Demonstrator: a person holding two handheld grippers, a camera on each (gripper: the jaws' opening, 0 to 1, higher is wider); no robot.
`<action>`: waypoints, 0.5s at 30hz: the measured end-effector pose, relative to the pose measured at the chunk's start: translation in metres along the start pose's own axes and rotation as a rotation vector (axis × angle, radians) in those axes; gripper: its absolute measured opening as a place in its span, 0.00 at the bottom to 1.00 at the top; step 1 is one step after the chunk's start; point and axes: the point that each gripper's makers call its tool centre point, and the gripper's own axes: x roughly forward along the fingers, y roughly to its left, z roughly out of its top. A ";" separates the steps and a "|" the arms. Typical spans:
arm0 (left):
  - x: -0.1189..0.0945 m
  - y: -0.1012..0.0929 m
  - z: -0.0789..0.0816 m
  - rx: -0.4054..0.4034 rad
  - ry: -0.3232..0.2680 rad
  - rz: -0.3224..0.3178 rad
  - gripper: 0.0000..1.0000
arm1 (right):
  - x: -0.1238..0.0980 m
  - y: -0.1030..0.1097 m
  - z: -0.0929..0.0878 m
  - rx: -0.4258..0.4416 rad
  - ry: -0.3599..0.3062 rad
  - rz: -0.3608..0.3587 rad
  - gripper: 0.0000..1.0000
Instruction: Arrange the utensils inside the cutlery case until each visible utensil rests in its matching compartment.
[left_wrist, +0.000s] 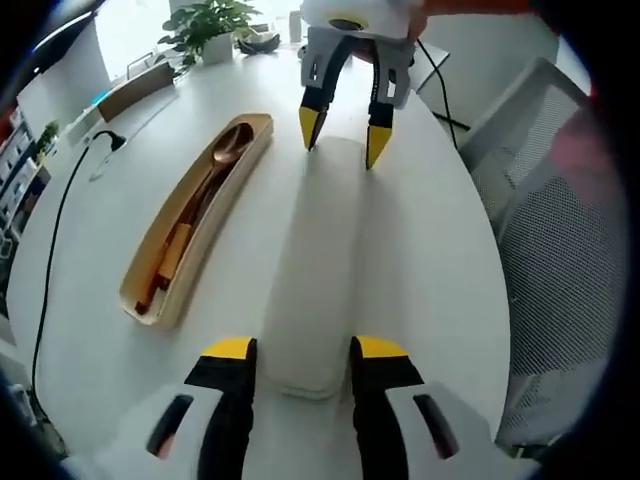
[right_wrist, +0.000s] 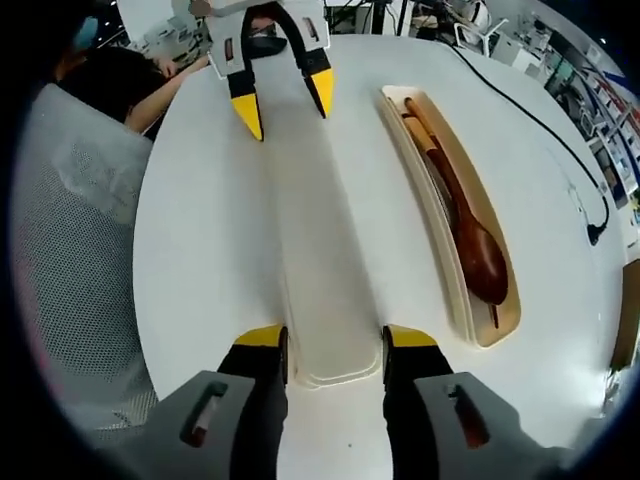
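Straddling the white lid (left_wrist: 320, 270) lengthwise, my left tool (left_wrist: 303, 350) and right tool (right_wrist: 335, 340) sit spread at opposite ends, the case tray (left_wrist: 190, 225) alongside.

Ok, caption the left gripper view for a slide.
Two hand-held grippers straddle a long white lid beside a beige cutlery case.

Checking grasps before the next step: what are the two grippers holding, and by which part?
Both hold the white lid: the left gripper straddles one end, the right gripper the opposite end. Actual contact cannot be told.
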 end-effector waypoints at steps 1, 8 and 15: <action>0.001 0.000 0.002 -0.013 -0.007 0.006 0.39 | 0.000 0.000 0.000 -0.007 0.010 -0.001 0.35; 0.000 -0.002 -0.001 0.029 -0.001 0.007 0.39 | -0.002 0.002 -0.004 -0.031 0.015 -0.002 0.35; -0.005 -0.002 -0.001 0.039 0.012 0.002 0.38 | -0.008 0.000 -0.004 -0.041 0.021 0.002 0.33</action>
